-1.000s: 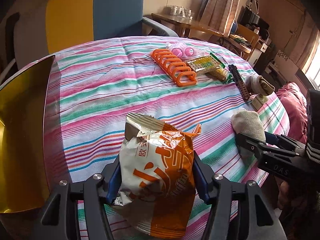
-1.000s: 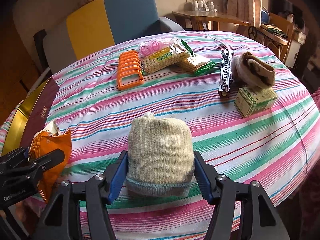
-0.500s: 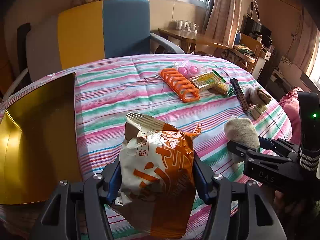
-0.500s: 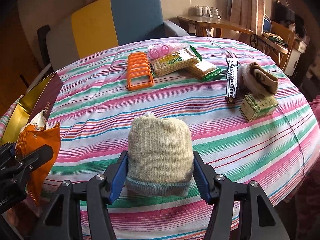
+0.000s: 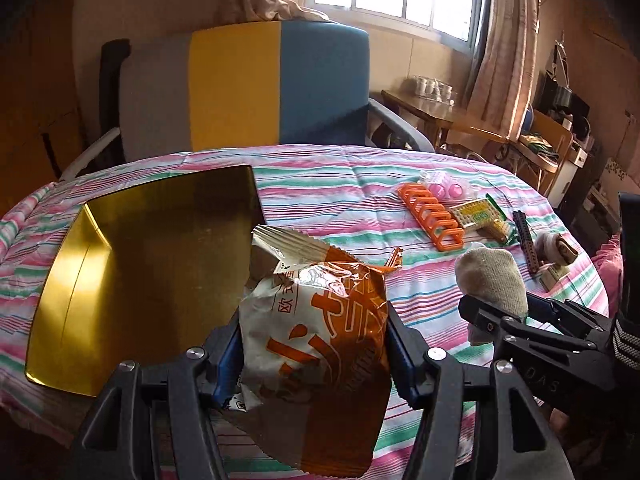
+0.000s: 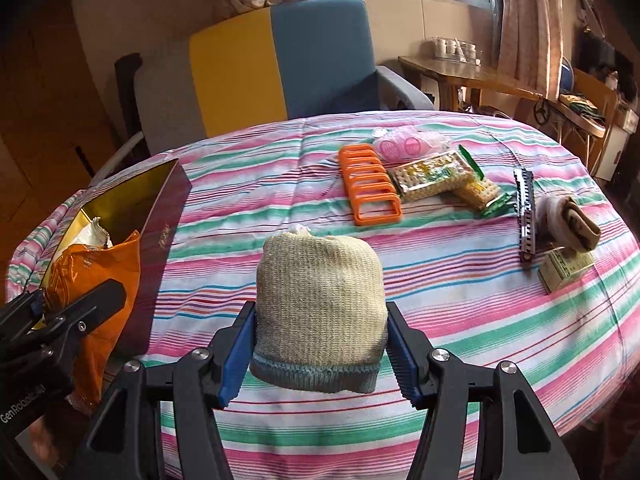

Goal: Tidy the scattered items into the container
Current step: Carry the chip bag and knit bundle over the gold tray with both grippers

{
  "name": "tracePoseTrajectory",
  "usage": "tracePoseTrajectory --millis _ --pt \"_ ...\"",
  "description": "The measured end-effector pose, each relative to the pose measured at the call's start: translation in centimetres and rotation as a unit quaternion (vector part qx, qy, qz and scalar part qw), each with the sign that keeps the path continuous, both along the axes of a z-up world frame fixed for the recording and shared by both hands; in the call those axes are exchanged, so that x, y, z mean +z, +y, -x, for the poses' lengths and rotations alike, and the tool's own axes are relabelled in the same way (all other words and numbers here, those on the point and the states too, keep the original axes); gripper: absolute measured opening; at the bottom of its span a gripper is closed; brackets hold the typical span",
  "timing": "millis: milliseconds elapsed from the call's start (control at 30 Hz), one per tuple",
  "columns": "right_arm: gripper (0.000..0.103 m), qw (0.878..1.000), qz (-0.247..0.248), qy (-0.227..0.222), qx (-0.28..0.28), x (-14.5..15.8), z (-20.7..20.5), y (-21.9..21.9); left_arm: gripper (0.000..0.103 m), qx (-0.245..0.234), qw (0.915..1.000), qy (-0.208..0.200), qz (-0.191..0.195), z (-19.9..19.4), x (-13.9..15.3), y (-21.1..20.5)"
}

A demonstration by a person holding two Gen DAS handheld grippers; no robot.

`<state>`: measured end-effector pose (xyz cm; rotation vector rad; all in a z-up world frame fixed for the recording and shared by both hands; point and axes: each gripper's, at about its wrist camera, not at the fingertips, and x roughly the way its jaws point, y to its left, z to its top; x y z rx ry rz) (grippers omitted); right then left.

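My left gripper (image 5: 312, 344) is shut on an orange and white snack bag (image 5: 320, 344), held above the table just right of the gold-lined box (image 5: 132, 272). In the right wrist view the same snack bag (image 6: 100, 280) hangs beside the box's dark red wall (image 6: 164, 240). My right gripper (image 6: 320, 348) is shut on a rolled beige sock (image 6: 320, 304), lifted off the striped cloth. The left wrist view shows that sock (image 5: 492, 284) and the right gripper (image 5: 500, 320) at the right.
On the far side of the striped table lie an orange rack (image 6: 370, 190), pink rollers in a bag (image 6: 404, 144), two cracker packs (image 6: 436, 176), a dark comb-like strip (image 6: 526, 216), a rolled sock (image 6: 572, 228) and a small green box (image 6: 566, 270). An armchair (image 6: 280, 64) stands behind.
Both grippers have risen and drawn back with their loads. The left one has swung toward the gold box, which now fills much more of its view.
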<state>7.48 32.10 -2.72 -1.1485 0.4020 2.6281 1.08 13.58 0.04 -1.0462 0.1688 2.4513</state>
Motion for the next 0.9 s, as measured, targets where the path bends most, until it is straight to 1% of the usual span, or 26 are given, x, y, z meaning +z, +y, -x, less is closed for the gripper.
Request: tracePoseTrajectory --millis 233,500,700,900 --pt "0.061 0.998 -0.002 0.025 0.065 1.8 3.4 -4.8 0.062 0.069 0.9976 0.001 -0.003 1.8 0.3 -4.2" --pt "0.061 0.989 -0.009 0.043 0.139 3.1 7.0 -10.5 0.062 0.139 0.9903 0.004 0.003 4.1 0.3 -9.0" --pt "0.061 0.982 -0.004 0.052 0.182 3.6 9.3 -13.9 0.062 0.176 0.9843 -0.004 0.015 6.1 -0.5 -12.1" --pt "0.061 0.978 0.003 0.035 0.208 2.7 11.7 -16.2 0.062 0.197 0.9799 -0.018 0.027 7.8 -1.8 -14.5"
